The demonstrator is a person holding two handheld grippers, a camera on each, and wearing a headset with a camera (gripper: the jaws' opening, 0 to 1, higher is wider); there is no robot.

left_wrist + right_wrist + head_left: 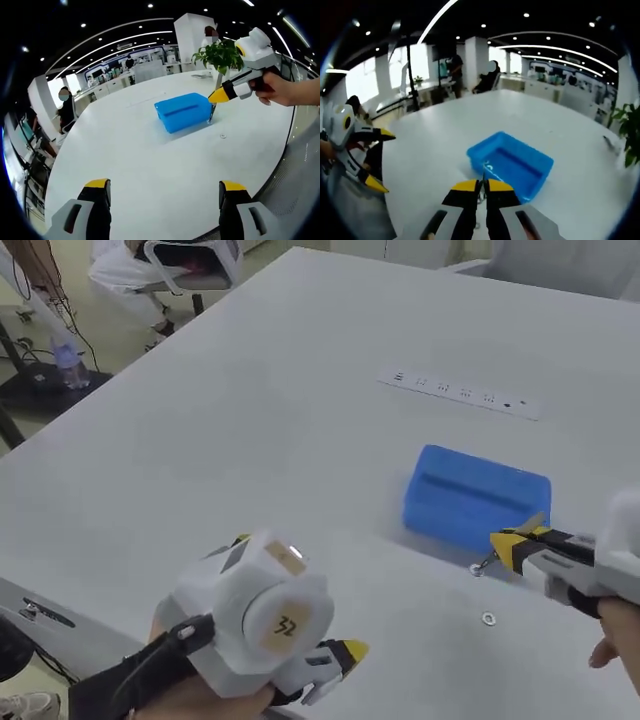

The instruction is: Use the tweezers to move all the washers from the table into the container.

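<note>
One washer [488,618] lies free on the bench [250,460] in the head view, near the front side of the blue container [475,498] but not touching it. The right claw [508,543] comes in from the right edge. The thin tweezers [489,560] stick out of its yellow tips, down toward the bench just beside the container wall. A second small washer [477,571] is at the tweezers' tip; I cannot tell if it is pinched or only lying there. The left claw [300,600] hangs low at the near edge, well apart from the work. A white power strip [460,393] lies beyond the container.

In the left gripper view, the left claw's own jaws stand wide apart with nothing between them. Across the bench the right claw holds the tweezers down at the container's corner, and the free washer is near them.

In the right gripper view, the jaws are pressed nearly together on the tweezers, whose tip points at the container's near wall. A small pale mark is inside the container. It may be a washer, but it is too small to be sure.

By my judgement the task is not finished: at least one washer, perhaps two, must yet go in.
</note>
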